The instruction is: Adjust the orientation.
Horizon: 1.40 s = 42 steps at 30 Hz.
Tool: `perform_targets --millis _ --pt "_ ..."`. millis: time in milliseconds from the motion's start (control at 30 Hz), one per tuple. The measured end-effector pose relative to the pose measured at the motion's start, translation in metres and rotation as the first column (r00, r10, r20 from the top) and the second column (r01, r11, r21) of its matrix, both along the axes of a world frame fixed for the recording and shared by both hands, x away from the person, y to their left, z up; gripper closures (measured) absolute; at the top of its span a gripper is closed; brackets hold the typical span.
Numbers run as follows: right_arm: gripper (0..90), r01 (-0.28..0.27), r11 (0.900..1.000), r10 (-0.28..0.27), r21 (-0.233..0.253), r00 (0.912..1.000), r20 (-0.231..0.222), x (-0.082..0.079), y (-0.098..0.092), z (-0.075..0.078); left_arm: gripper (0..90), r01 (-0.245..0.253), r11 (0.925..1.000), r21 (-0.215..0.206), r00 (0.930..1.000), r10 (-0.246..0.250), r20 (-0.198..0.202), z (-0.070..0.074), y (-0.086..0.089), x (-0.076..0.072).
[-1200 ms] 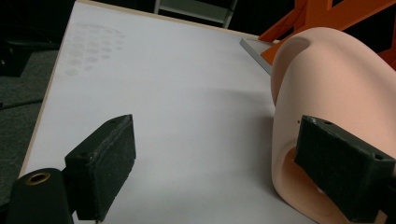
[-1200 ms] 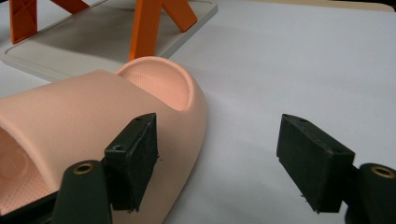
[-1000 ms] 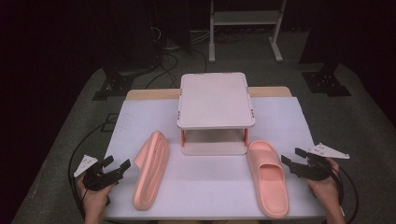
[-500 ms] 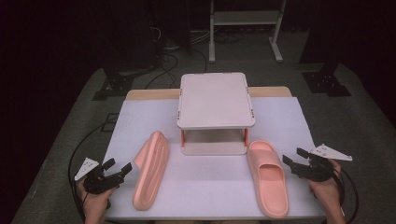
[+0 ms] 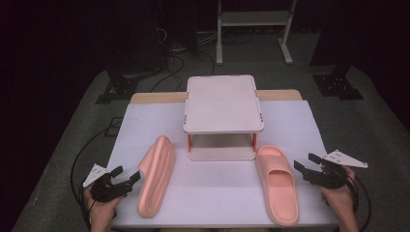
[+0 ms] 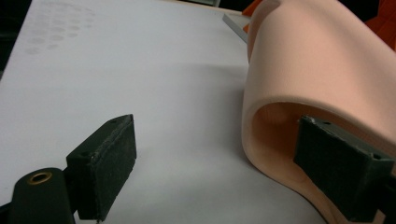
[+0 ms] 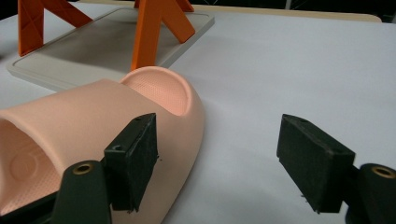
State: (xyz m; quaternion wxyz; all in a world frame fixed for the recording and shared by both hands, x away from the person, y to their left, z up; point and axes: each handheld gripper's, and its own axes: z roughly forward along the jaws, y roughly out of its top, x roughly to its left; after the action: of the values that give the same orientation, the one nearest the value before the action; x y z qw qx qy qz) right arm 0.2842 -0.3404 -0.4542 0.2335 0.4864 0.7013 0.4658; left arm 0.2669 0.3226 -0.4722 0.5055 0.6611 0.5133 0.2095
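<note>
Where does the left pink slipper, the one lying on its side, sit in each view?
High view: the left slipper lies lower left on the white table cover, beside the left gripper.
Left gripper view: it is at the right, strap opening facing the camera, one jaw just in front of it.
Right gripper view: cannot place it; the slipper there looks like the other one.
Shared landmark: the two-tier rack, its base corner at top.
</note>
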Motion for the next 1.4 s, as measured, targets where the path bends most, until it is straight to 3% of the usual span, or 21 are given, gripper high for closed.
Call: perform_targets --millis 667,1000,1400 --pt "28.5 -0.015 1.000 0.015 -0.005 0.9999 -0.009 0.000 0.004 -0.003 15.0 0.057 0.9965 0.060 0.9980 -0.056 -0.031 0.000 -0.019 0.010" --pt "28.5 -0.017 1.000 0.017 -0.005 0.9997 -0.015 0.000 0.005 -0.005 23.6 0.092 0.9941 0.056 0.9952 -0.090 -0.038 0.000 -0.029 0.016" --pt "28.5 -0.025 1.000 0.024 -0.014 0.9996 -0.011 0.000 0.005 -0.006 38.4 0.139 0.9884 0.062 0.9903 -0.139 -0.001 0.002 -0.038 0.016"
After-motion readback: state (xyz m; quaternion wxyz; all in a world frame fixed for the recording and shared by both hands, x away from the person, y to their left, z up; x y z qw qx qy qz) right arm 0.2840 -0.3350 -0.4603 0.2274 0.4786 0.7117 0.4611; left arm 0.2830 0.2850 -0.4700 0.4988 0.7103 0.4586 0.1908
